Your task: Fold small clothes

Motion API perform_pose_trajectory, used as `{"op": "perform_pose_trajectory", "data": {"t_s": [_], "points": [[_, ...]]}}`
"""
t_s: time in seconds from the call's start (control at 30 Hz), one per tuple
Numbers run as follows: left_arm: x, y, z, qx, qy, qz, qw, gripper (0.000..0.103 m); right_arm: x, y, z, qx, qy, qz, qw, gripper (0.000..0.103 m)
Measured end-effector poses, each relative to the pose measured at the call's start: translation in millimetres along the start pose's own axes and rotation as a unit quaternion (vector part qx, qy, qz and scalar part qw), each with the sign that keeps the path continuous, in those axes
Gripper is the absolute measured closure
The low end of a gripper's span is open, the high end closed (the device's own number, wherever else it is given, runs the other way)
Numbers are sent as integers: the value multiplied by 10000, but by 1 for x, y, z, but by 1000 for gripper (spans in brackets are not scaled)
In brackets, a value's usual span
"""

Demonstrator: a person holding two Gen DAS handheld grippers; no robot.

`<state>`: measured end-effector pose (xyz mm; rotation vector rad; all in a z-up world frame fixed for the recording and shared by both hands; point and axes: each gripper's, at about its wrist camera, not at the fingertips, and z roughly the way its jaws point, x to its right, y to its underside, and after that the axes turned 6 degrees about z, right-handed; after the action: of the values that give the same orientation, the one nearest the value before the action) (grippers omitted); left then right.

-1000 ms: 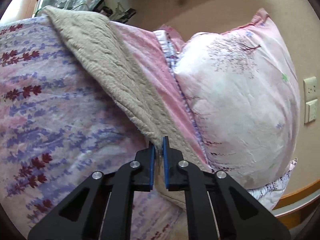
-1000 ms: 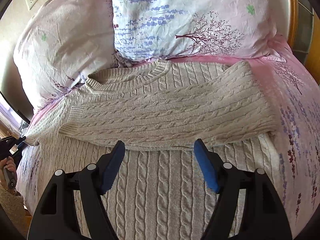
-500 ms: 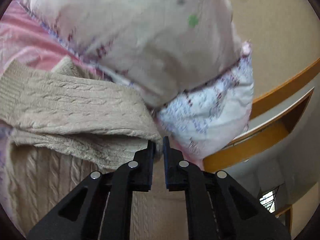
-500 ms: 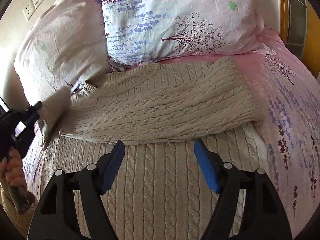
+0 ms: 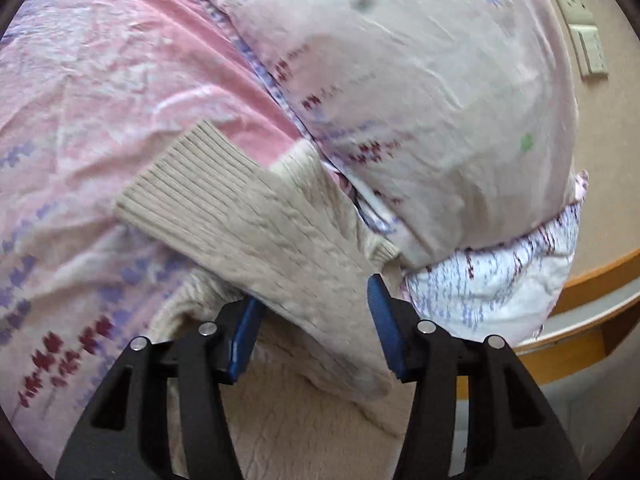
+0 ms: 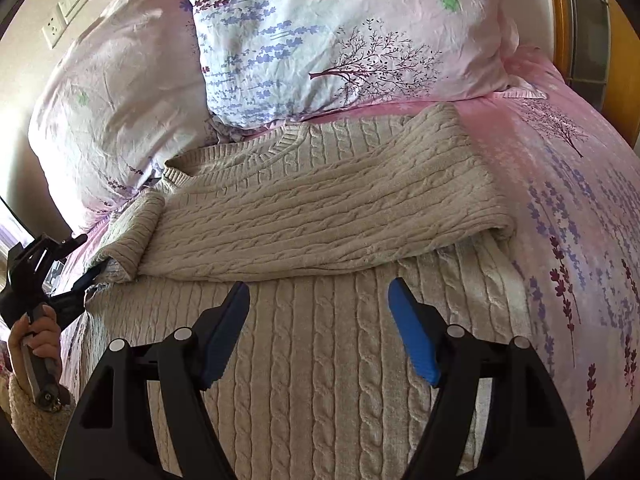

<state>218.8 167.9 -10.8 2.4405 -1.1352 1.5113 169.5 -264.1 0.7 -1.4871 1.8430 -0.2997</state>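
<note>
1. A beige cable-knit sweater (image 6: pixel 320 216) lies flat on the bed, its neckline toward the pillows and its body running down toward the right wrist camera.
2. One sleeve (image 6: pixel 328 220) is folded straight across the chest, its cuff end near the sweater's left edge.
3. The left tool (image 5: pixel 312 320) stands wide open; the other sleeve (image 5: pixel 280 240) passes between its blue pads (image 5: pixel 244 336), ribbed cuff (image 5: pixel 188 184) lying on the pink floral bedsheet (image 5: pixel 100 80). The blur hides whether either pad touches the knit.
4. The right tool (image 6: pixel 320 320) also gapes wide, holding nothing, hovering over the sweater's lower body.
5. Two floral pillows (image 6: pixel 340 40) lean at the head of the bed, just beside the collar.
6. In the right wrist view, a hand (image 6: pixel 34 344) grips the left tool's handle at the sweater's left edge.
</note>
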Motion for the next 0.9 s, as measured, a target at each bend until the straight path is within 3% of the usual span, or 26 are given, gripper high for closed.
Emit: {"op": "perform_pose_trajectory", "data": {"t_s": [0.07, 0.13, 0.23, 0.33, 0.4, 0.43, 0.47, 0.53, 0.57, 0.63, 0.7, 0.77, 0.9], "points": [[-3, -7, 0, 75, -85, -138, 9998, 78, 2, -1, -2, 17, -13, 6, 10000, 30], [11, -6, 2, 89, 25, 68, 9999, 94, 6, -3, -5, 63, -18, 40, 10000, 30], [56, 8, 10, -13, 411, 756, 9963, 95, 14, -4, -11, 162, -6, 129, 9998, 30], [108, 39, 29, -377, 937, 1518, 9832, 95, 24, -6, -18, 272, 34, 242, 9993, 30], [142, 68, 49, -753, 1245, 2076, 9673, 95, 30, -7, -21, 324, 81, 326, 9989, 30], [159, 86, 62, -1061, 1377, 2388, 9554, 94, 34, -8, -23, 344, 110, 375, 9986, 30], [172, 104, 74, -1355, 1377, 2695, 9434, 88, 39, -9, -24, 363, 161, 429, 9983, 30], [195, 144, 98, -1954, 1205, 3441, 9104, 71, 48, -11, -24, 382, 283, 536, 9974, 30], [200, 160, 104, -2135, 1136, 3723, 8960, 70, 52, -13, -24, 376, 330, 595, 9970, 30], [202, 177, 106, -2340, 1102, 3996, 8795, 65, 59, -16, -26, 389, 375, 666, 9963, 30], [195, 172, 95, -2315, 1122, 3990, 8801, 56, 61, -19, -29, 404, 288, 669, 9965, 31], [180, 151, 73, -1984, 980, 4048, 8872, 54, 59, -26, -29, 382, 17, 671, 9970, 42], [134, 85, 25, -996, 142, 3947, 9133, 51, 49, -47, -12, 97, -553, 665, 9962, 53]]}}
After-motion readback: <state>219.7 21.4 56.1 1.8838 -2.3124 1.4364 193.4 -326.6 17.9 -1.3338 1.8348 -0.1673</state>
